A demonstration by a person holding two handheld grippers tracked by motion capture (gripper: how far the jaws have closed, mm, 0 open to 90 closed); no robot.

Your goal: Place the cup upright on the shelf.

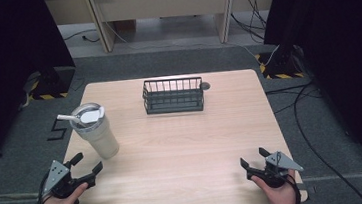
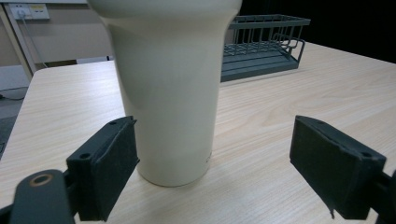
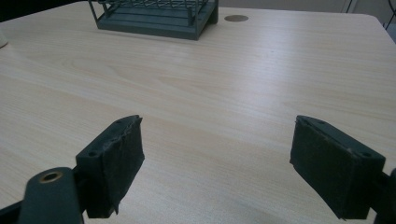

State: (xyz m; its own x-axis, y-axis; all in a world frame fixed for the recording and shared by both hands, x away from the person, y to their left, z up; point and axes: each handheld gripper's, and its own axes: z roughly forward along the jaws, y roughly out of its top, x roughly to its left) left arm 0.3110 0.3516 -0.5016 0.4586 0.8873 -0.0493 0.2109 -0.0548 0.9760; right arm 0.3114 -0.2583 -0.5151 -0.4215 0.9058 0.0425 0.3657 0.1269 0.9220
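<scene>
A tall cream tumbler with a lid and a white straw stands upright on the left part of the wooden table. My left gripper is open just short of its base, nothing held. Along the left gripper view the tumbler rises close ahead, slightly left of centre between the wide-spread jaws of the left gripper. My right gripper is open near the front right corner of the table. Its jaws stand apart over bare wood.
A dark wire basket sits at the back middle of the table, also visible as the basket and the basket. A small round grommet lies beside it. Cables and dark curtains surround the table on the floor.
</scene>
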